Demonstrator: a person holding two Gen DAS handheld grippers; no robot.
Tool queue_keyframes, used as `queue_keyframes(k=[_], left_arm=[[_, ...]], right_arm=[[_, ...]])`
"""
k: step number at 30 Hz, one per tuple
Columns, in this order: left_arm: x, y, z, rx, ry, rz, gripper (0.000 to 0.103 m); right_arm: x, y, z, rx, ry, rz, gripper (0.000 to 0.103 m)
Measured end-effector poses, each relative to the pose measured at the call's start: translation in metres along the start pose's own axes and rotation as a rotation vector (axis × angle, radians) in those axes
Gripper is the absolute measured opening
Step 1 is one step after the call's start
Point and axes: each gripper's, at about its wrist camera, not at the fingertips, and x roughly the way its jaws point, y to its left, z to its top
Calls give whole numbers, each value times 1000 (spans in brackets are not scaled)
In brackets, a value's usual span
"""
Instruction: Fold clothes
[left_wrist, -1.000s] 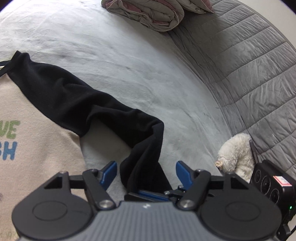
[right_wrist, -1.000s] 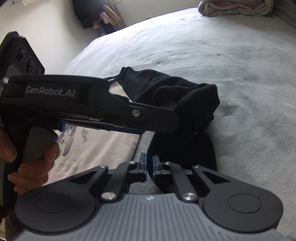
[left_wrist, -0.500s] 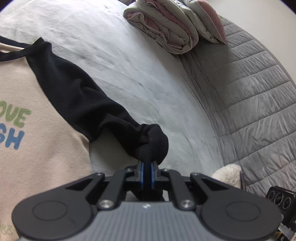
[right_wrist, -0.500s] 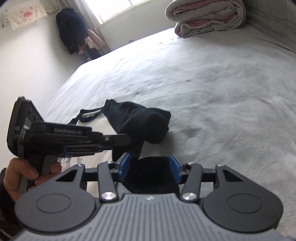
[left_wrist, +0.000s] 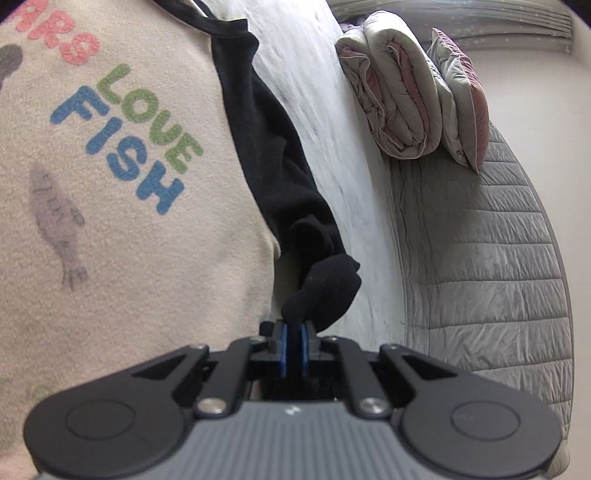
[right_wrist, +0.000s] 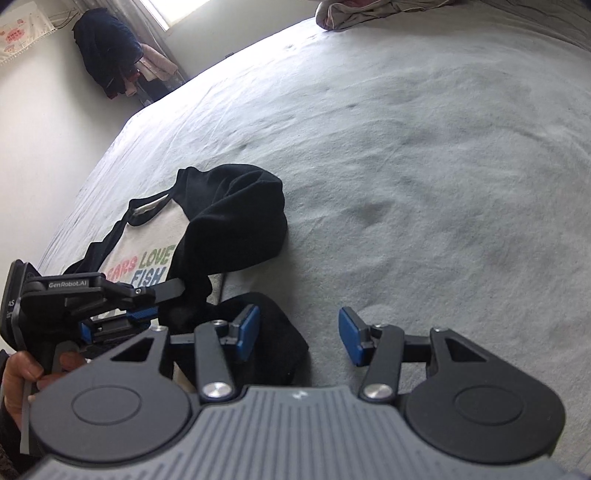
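My left gripper (left_wrist: 294, 341) pinches the black sleeve (left_wrist: 280, 184) of the cream shirt (left_wrist: 129, 221) spread on the grey bed (right_wrist: 424, 166), while my right gripper (right_wrist: 299, 334) hangs half-spread (nothing between its pads) beside it.

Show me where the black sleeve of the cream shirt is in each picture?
Left wrist view: the black sleeve runs down the middle, its end pinched in the left gripper.
Right wrist view: the sleeve bunches left of centre, above the open right gripper.
Shared landmark: the coloured LOVE FISH lettering.
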Motion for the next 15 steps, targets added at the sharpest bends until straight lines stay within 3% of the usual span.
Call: queue_keyframes(k=[3,4,5,7,11,15], left_arm=[[2,-2,2,34,-2,36,7],[2,-2,3,43,-1,46,7],[2,-4,4,57,0,59,8],[3,-10,7,109,7,100,8],[3,-24,17,213,12,162,27],[-1,-37,28,323,-6,219,34]], right_arm=[[13,7,-3,-60,0,-27,52],[17,11,-4,-84,1,-33,47],[21,14,-5,-107,2,-38,38],[24,21,-5,-169,14,-52,12],[6,25,3,-228,-46,-186,11],[-20,18,11,-264,-145,-341,11]])
